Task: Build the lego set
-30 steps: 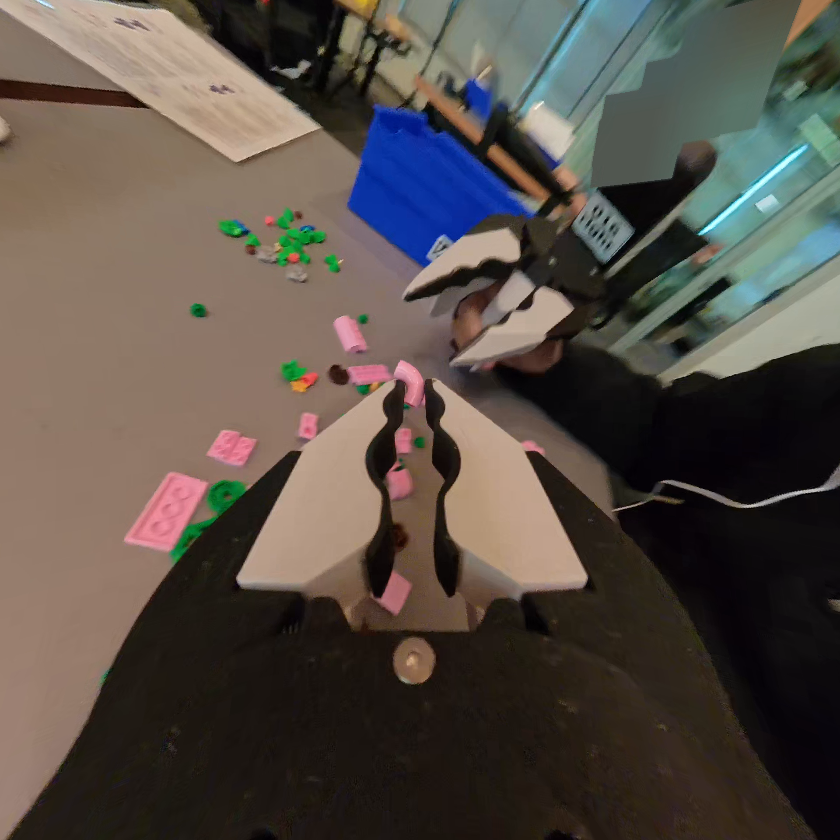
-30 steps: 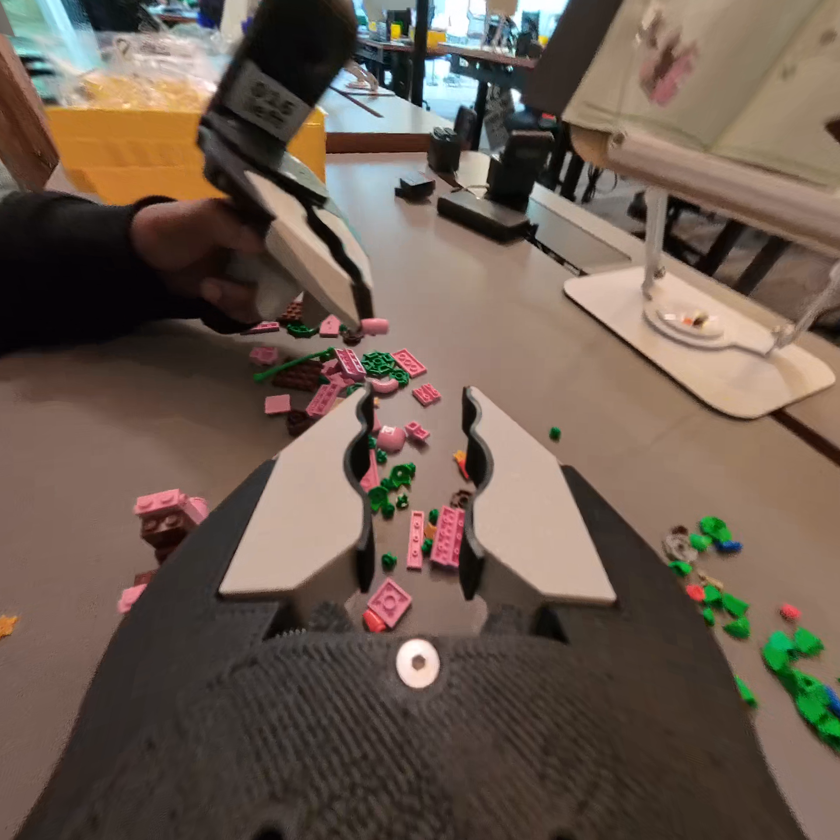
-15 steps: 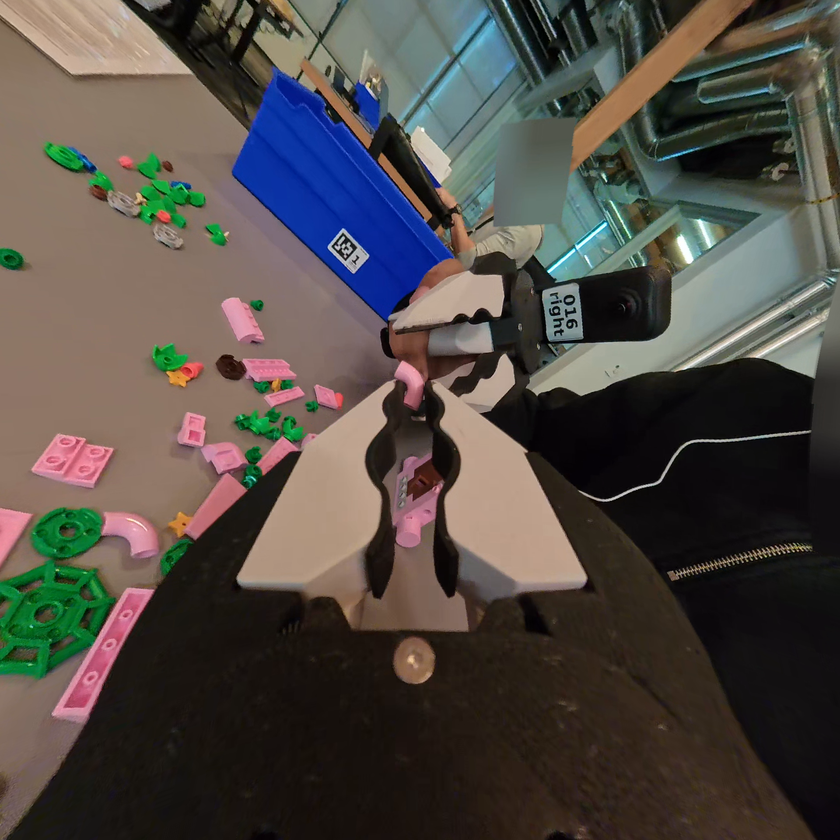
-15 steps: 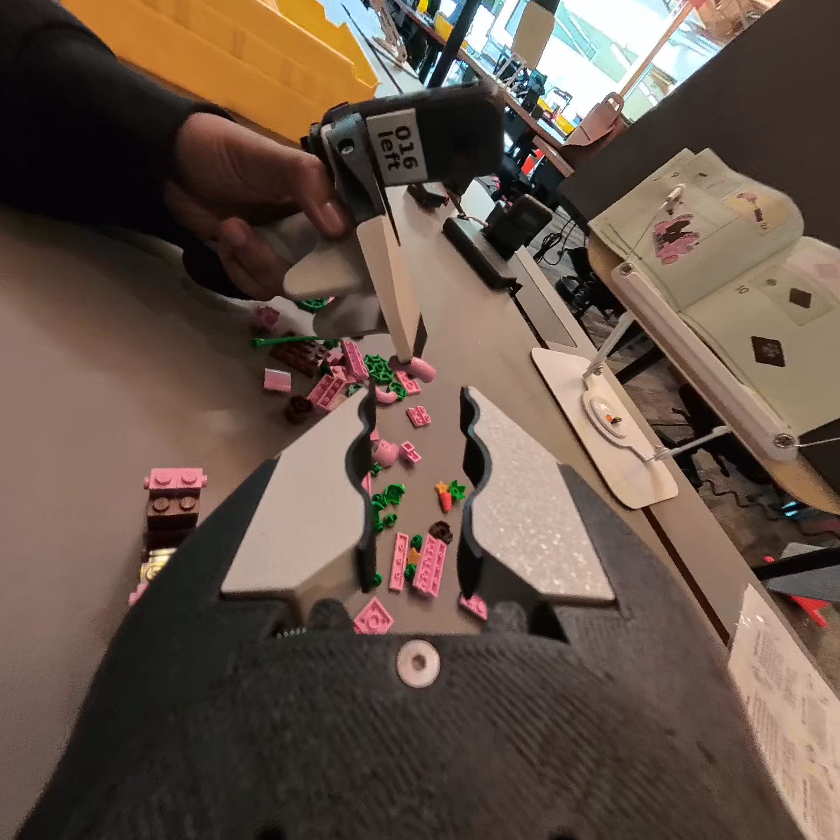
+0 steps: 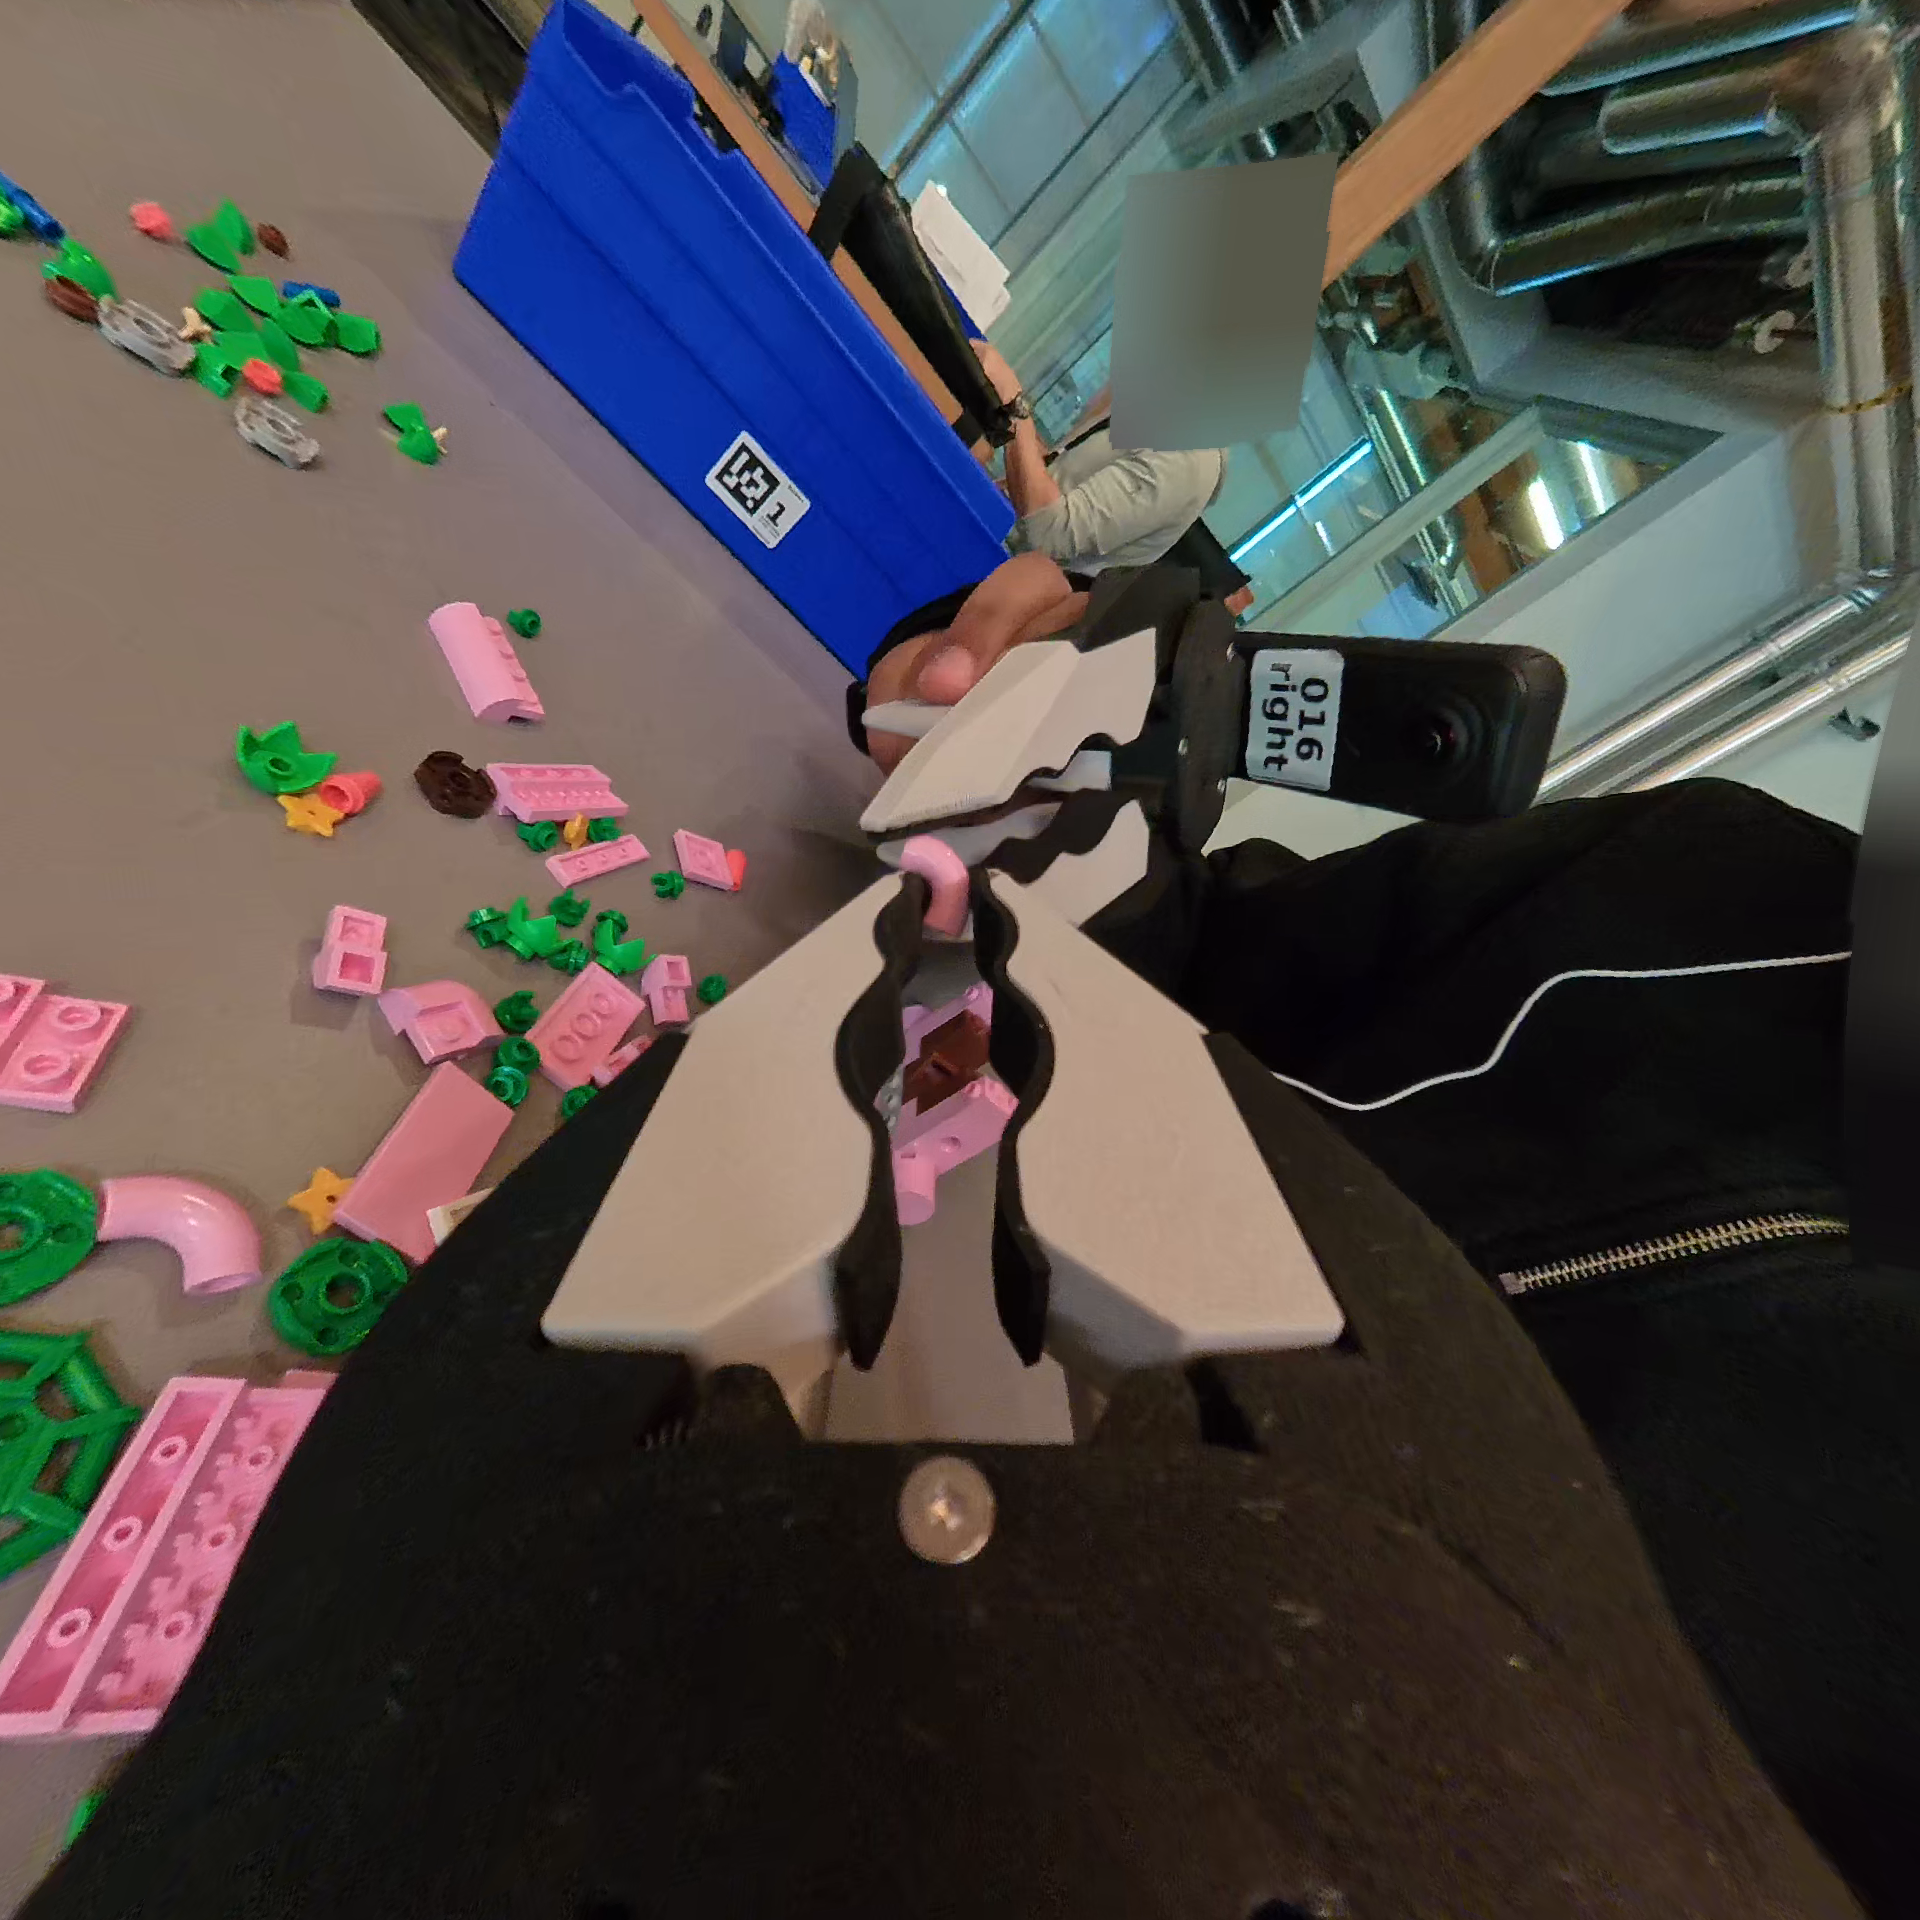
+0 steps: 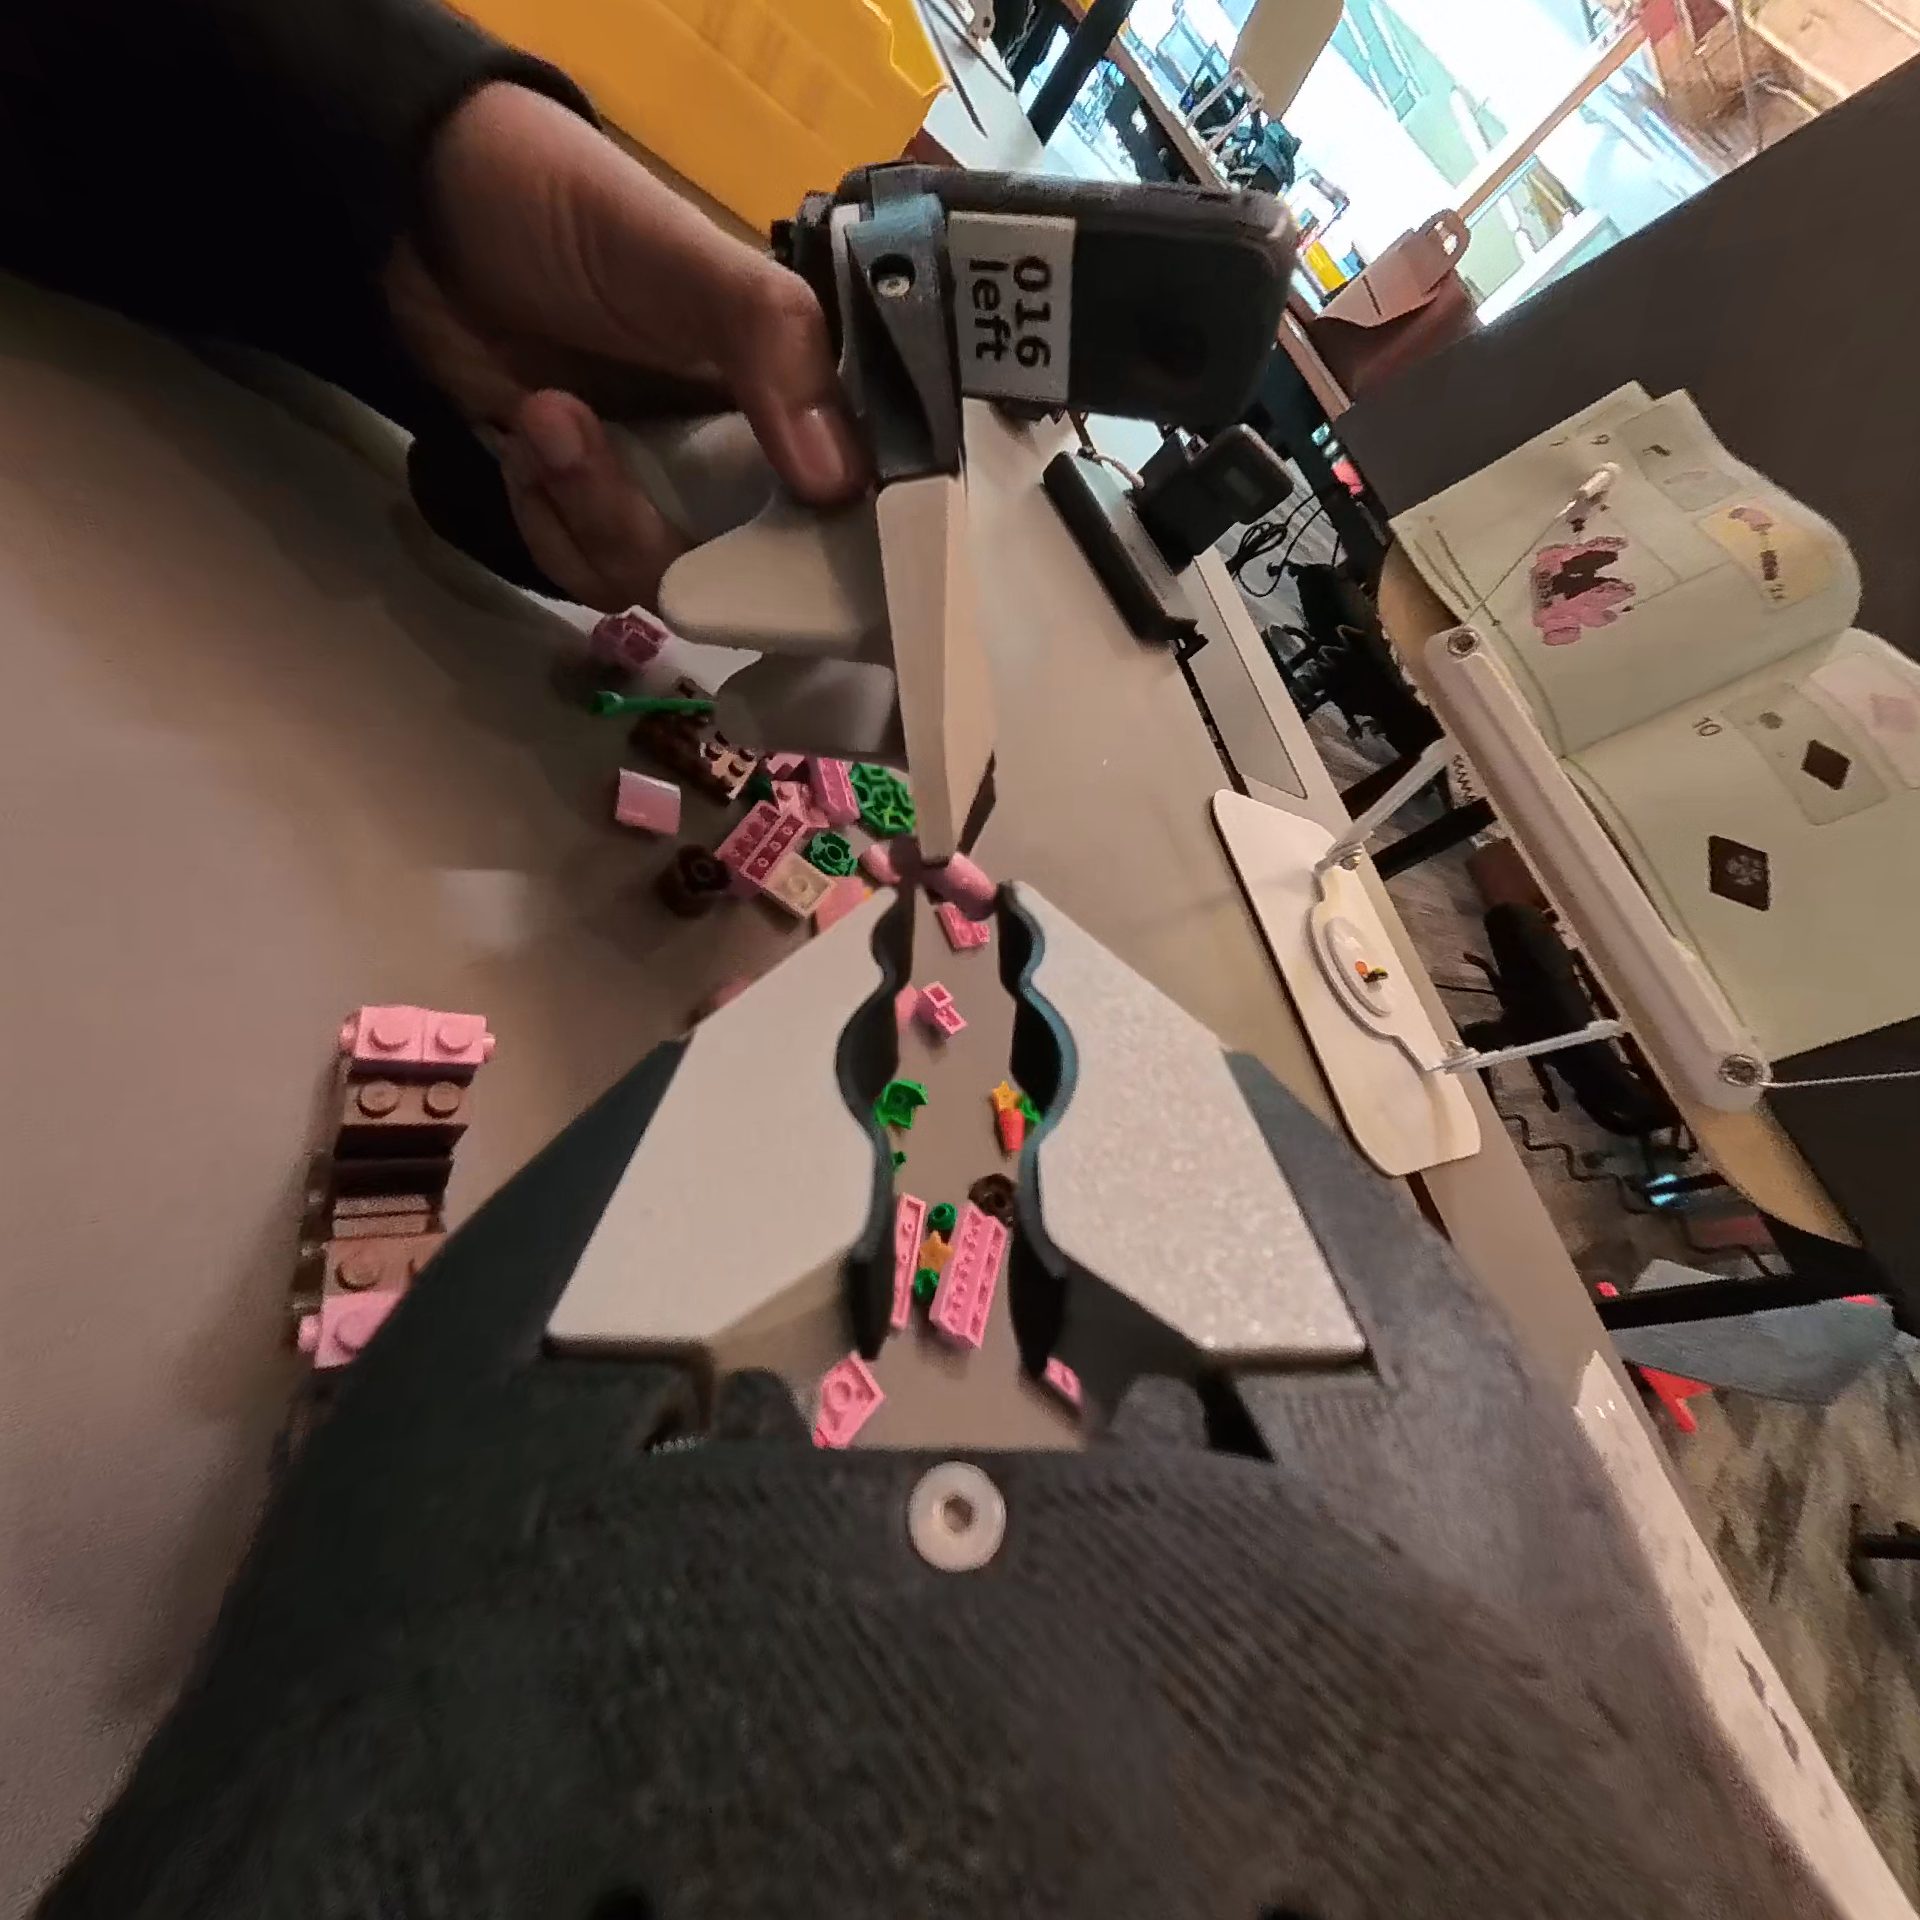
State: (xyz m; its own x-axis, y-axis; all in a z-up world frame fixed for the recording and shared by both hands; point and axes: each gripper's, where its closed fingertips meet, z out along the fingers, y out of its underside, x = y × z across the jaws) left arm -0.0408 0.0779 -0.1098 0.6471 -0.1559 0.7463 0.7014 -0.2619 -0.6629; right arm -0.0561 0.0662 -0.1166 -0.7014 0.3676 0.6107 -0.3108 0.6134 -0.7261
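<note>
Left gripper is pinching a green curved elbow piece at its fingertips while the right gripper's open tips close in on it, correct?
Not quite: the curved elbow piece is pink, not green, as the left wrist view shows. The left gripper does pinch it, with the open right gripper beside it.

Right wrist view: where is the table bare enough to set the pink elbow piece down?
Bare grey table lies left of the pink-and-brown stack, toward the sleeve. Another free strip runs between the brick scatter and the white stand base. It is crowded under and between the right gripper fingers.
</note>
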